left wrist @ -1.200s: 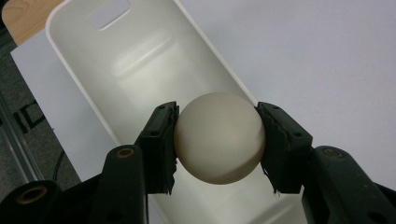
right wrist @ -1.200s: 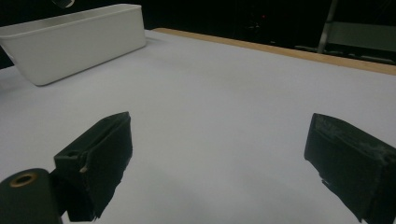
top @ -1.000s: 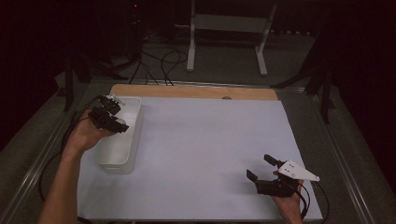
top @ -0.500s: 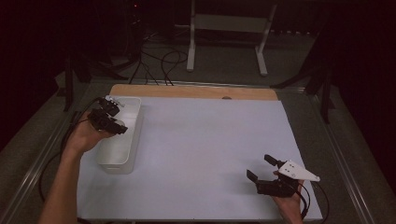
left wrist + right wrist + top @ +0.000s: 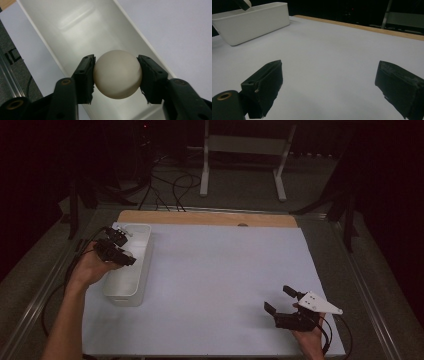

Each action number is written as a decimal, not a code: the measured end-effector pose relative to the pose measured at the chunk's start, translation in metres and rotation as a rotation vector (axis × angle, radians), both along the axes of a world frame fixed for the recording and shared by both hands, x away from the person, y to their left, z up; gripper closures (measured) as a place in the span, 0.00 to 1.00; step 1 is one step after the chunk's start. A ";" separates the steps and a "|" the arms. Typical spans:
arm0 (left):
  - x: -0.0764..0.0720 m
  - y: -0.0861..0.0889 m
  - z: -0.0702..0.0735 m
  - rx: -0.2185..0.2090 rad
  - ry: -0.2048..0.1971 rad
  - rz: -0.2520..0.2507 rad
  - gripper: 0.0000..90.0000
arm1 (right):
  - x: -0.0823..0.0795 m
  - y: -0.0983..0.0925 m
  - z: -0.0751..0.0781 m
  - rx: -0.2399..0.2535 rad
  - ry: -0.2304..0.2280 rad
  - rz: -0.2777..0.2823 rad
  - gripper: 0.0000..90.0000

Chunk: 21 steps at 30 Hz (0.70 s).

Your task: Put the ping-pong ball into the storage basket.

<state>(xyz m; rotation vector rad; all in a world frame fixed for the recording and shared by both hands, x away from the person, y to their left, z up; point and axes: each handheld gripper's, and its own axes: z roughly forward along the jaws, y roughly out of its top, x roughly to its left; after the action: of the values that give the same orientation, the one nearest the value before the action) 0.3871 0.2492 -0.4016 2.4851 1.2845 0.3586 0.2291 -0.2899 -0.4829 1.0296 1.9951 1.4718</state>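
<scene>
Over the table's left edge, the left gripper (image 5: 116, 75) hangs above a white bin (image 5: 131, 270), a long smooth plastic tray with rounded corners and glossy inner walls. Between its black pads sits a ball (image 5: 117, 74): matte, off-white, evenly round, unmarked, suspended over the bin's bare floor. Jaws have just been easing apart, yet both pads touch the ball's sides. Pads look rubbery, with rough, frayed edges. Table (image 5: 225, 270) is covered by a flat pale sheet, with a wooden strip (image 5: 200, 217) along the far edge. Near the right front corner the right gripper (image 5: 280, 301) rests low over the sheet, its jaws spread wide with nothing between them, a grey triangular plate on top.
</scene>
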 end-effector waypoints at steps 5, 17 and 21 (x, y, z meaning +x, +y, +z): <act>0.000 0.000 0.000 0.004 -0.028 0.046 0.15 | 0.000 0.000 0.000 -0.001 -0.001 -0.001 0.08; -0.002 0.004 -0.002 -0.025 -0.035 0.057 0.01 | 0.001 0.001 -0.001 -0.004 -0.001 0.003 0.08; -0.003 0.006 -0.004 -0.062 -0.047 0.057 0.01 | 0.001 0.001 -0.001 -0.003 0.000 0.004 0.08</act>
<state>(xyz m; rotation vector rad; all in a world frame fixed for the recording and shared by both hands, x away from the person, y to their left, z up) 0.3840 0.2552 -0.4052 2.3785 1.3299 0.3821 0.2299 -0.2891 -0.4835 1.0249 1.9994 1.4702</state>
